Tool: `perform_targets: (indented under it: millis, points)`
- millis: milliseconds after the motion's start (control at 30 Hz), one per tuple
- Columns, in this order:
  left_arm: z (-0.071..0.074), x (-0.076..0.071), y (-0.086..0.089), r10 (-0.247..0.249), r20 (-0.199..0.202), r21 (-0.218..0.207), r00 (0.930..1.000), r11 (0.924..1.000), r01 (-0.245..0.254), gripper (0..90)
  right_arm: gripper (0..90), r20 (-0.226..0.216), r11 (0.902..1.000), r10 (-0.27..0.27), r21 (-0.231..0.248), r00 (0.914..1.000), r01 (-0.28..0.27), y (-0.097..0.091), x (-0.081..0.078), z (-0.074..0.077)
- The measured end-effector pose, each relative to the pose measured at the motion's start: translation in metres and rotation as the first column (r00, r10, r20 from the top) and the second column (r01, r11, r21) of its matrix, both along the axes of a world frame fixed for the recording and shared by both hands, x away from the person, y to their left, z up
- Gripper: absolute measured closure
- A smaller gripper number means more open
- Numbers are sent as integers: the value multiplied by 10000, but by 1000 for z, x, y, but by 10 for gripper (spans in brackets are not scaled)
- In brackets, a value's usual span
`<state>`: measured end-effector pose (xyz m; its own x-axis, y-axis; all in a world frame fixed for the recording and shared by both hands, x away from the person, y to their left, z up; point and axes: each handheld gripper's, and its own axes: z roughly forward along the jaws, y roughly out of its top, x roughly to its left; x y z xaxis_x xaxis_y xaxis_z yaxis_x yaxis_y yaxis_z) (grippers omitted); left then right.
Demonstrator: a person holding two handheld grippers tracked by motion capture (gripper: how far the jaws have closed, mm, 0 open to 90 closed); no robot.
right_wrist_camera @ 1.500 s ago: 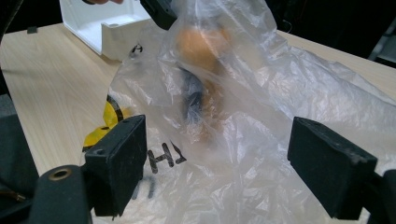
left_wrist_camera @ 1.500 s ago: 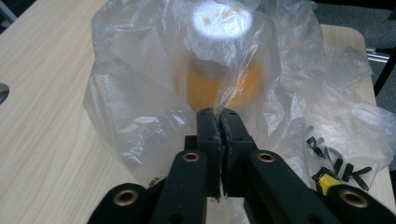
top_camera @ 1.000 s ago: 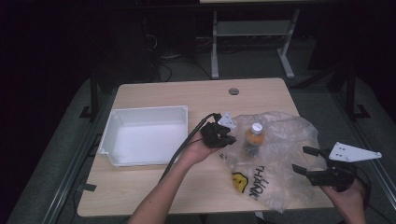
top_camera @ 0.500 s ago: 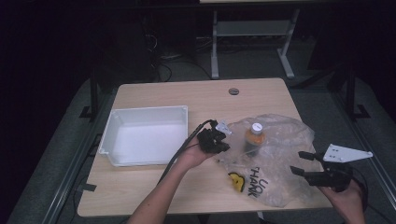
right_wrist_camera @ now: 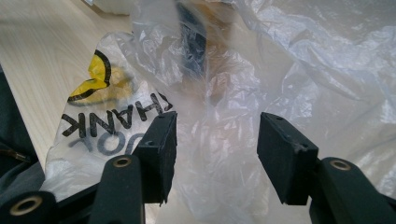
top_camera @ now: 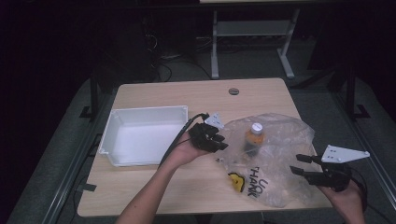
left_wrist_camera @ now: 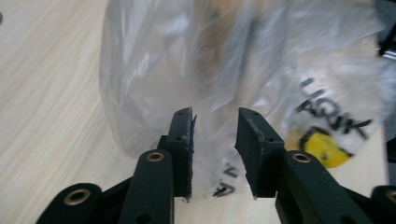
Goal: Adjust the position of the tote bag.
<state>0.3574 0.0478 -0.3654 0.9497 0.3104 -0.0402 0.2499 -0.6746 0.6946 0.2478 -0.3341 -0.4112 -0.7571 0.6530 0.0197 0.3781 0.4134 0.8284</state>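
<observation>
the clear bag [top_camera: 275, 158] is lying on the table [top_camera: 154, 193] right of the white bin [top_camera: 140, 135], with an orange bottle [top_camera: 253, 138] standing inside it. the left gripper [top_camera: 223, 142], shut a second ago, has just been opening at the bag's left edge, film sitting loosely between its jaws. the right gripper [top_camera: 295, 164] has just been closing on the bag's right side, pads not yet pressing.

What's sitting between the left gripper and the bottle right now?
Only the clear plastic bag film: in the high view the bottle stands inside it, right of the left gripper.
</observation>
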Motion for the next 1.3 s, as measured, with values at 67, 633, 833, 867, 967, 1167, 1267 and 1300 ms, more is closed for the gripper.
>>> perform_targets:
  millis: [67, 633, 833, 867, 967, 1167, 1267, 1300]
  points:
    - [9, -1, -1, -180, 61, -75, 9998, 9998, 181, 620, 480, -12, 10000, 47, 19, 10000, -47, 0, 0, 0]
    - [23, 15, -55, -546, 516, 31, 9972, 9985, 545, 440, 509, 150, 9996, 213, 157, 9997, -215, -1, -3, 2]
    - [15, 18, -61, -686, 395, 82, 9969, 9976, 683, 712, 513, 293, 9994, 184, 299, 9994, -192, -4, -4, 4]
    - [15, 19, -61, -765, 428, 139, 9962, 9970, 760, 758, 513, 286, 9993, 204, 298, 9994, -212, -4, -4, 4]
    - [15, 19, -60, -735, 466, 188, 9962, 9972, 727, 862, 513, 336, 9994, 225, 249, 9992, -233, -4, -4, 4]
    - [12, 19, -54, -431, 500, 324, 9978, 9986, 415, 898, 514, 305, 9994, 227, 238, 9993, -234, -3, -4, 4]
    - [7, 20, -50, -279, 418, 429, 9987, 9987, 261, 899, 517, 311, 9995, 257, 198, 9992, -263, -3, -4, 3]
    - [0, 20, -47, -61, 364, 448, 9993, 9990, 45, 899, 519, 250, 9995, 276, 175, 9993, -280, -2, -4, 2]
